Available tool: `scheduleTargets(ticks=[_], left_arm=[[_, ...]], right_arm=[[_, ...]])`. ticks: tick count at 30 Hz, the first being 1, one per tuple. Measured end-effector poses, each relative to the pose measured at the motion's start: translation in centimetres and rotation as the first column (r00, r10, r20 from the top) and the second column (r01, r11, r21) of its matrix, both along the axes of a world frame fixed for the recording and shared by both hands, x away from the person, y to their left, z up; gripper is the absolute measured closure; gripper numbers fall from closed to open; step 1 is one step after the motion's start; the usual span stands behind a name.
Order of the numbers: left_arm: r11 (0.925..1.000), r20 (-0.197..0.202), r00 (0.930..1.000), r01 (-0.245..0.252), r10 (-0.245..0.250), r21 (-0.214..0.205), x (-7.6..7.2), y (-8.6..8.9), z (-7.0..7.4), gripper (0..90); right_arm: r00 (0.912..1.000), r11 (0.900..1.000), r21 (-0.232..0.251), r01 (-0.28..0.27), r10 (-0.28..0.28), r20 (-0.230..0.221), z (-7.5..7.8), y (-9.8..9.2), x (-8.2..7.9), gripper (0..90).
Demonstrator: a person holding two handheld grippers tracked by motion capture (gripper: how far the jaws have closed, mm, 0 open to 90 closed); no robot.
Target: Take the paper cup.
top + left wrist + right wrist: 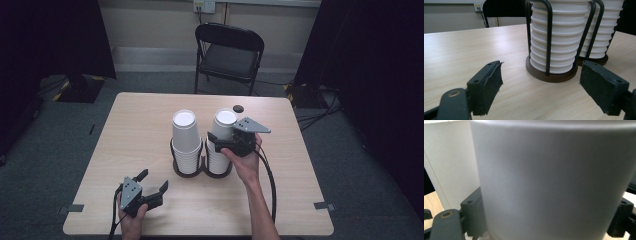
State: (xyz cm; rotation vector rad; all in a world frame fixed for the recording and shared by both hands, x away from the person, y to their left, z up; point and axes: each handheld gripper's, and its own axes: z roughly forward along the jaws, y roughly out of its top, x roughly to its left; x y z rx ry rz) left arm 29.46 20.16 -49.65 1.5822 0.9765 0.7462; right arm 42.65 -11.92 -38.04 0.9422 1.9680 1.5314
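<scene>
At the centre of the table (140, 130), two stacks of white paper cups stand side by side in a dark twin wire holder (202, 167). The right gripper (220, 145) is at the right stack (222, 132), approaching from its 4 o'clock side. In the right gripper view the top cup (554, 180) sits between the two jaws, one at each flank; whether the pads press on it cannot be told. The left stack (186, 137) stands untouched. The left gripper (152, 185) is at 7 o'clock from the holder, near the table's front edge, jaws spread wide and holding nothing. Beyond the table, at 12 o'clock, stands a black folding chair (229, 55).
</scene>
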Motion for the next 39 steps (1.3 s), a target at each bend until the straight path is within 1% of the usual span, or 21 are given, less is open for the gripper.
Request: scheduleTargets(ticks=[11, 17, 22, 27, 30, 34, 35, 36, 39], left_arm=[[1.0, 0.004, 1.0, -0.005, 0.005, 0.003, -0.1, 0.0, 0.0, 17.7], [1.0, 0.003, 1.0, -0.007, 0.007, 0.003, -0.1, 0.0, 0.0, 17.7], [1.0, 0.006, 1.0, -0.006, 0.006, 0.002, -0.1, 0.0, 0.0, 17.7], [1.0, 0.012, 0.9999, -0.008, 0.008, -0.001, -0.1, 0.0, 0.0, 17.7], [1.0, 0.011, 0.9999, 0.004, -0.004, 0.0, -0.1, 0.0, 0.0, 17.7], [1.0, 0.013, 0.9999, -0.001, 0.001, 0.004, -0.1, 0.0, 0.0, 17.9], [1.0, 0.014, 0.9999, 0.001, -0.001, 0.004, -0.2, -0.1, 0.0, 18.2], [1.0, 0.017, 0.9999, -0.002, 0.002, 0.006, -0.2, -0.1, 0.0, 21.0], [0.9999, 0.019, 0.9997, -0.015, 0.015, 0.004, -0.2, -0.1, 0.0, 21.8]], right_arm=[[1.0, 0.9999, 0.013, 0.001, -0.001, 0.003, 0.0, -0.1, 0.0, 14.3], [0.9998, 1.0, 0.003, 0.002, -0.003, 0.021, 0.2, -0.1, 0.0, 14.7], [0.9991, 0.9998, 0.022, 0.002, -0.003, 0.042, 0.9, -0.3, -0.2, 14.9], [0.999, 0.9997, 0.024, 0.001, -0.002, 0.044, 1.1, -0.3, -0.2, 15.0], [0.9989, 0.9998, 0.02, -0.002, 0.001, 0.048, 1.3, -0.4, -0.2, 15.0], [0.9984, 0.9994, 0.036, -0.002, 0.0, 0.056, 1.9, -0.5, -0.3, 15.1], [0.9985, 0.9994, 0.035, 0.0, -0.002, 0.055, 2.0, -0.5, -0.3, 15.0], [0.9984, 0.9994, 0.036, 0.0, -0.002, 0.057, 2.2, -0.6, -0.3, 15.1], [0.9983, 0.9993, 0.038, 0.0, -0.002, 0.058, 2.4, -0.6, -0.3, 15.0]])
